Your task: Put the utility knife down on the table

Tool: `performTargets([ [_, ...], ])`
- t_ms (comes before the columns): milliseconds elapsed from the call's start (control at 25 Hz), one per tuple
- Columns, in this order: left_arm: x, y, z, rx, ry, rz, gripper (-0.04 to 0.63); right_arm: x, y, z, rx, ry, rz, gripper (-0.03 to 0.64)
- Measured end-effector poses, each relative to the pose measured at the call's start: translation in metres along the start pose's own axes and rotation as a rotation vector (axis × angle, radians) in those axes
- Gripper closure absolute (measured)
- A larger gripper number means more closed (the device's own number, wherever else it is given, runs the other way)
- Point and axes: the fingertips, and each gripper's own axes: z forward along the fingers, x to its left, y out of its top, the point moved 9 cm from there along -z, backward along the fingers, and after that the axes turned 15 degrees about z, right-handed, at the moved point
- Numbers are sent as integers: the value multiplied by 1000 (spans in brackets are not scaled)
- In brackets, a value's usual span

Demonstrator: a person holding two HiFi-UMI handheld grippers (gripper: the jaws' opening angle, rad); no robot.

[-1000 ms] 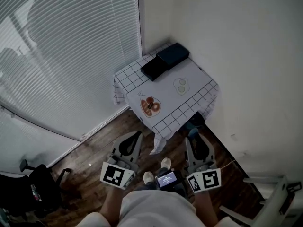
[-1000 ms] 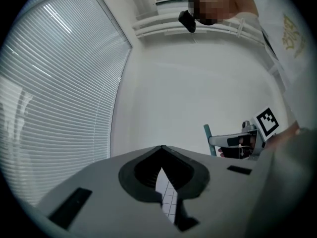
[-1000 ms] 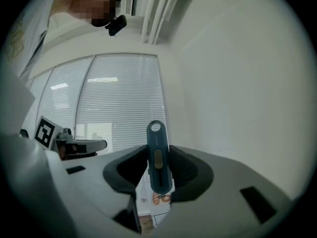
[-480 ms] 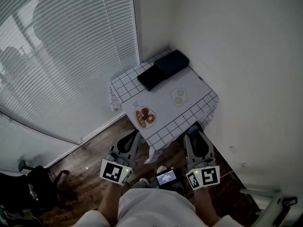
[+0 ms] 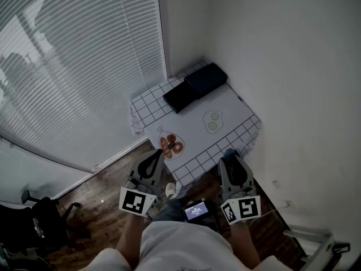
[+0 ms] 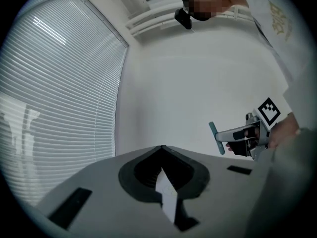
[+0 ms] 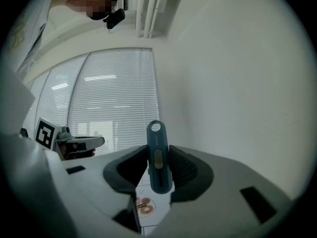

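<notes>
A teal utility knife (image 7: 158, 157) stands upright between the jaws of my right gripper (image 7: 159, 170), which is shut on it. In the head view its tip (image 5: 228, 151) sticks out of the right gripper (image 5: 229, 158), just short of the near edge of the small table (image 5: 225, 103) with a grid-pattern cloth. My left gripper (image 5: 157, 156) is level with it, to the left of the table's near corner. Its jaws (image 6: 161, 150) meet at the tips and hold nothing. From the left gripper view the knife (image 6: 214, 138) shows at the right.
Two black boxes (image 5: 194, 86) lie at the table's far end in the room's corner. An orange round motif (image 5: 170, 145) and a green one (image 5: 212, 120) mark the cloth. Window blinds (image 5: 73, 66) run along the left, a white wall on the right. A black chair (image 5: 42, 222) stands lower left.
The person has stepped closer to the table. Both grippers now sit nearer its near edge, and the knife stays in the right one.
</notes>
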Motion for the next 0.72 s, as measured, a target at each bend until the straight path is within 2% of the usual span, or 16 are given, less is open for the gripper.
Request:
performTargets([
  [240, 21, -20, 27, 1, -3, 8, 588, -8, -2, 27, 14, -40, -5, 476],
  [720, 47, -67, 67, 90, -38, -53, 588, -25, -35, 80, 121, -102, 9, 477],
])
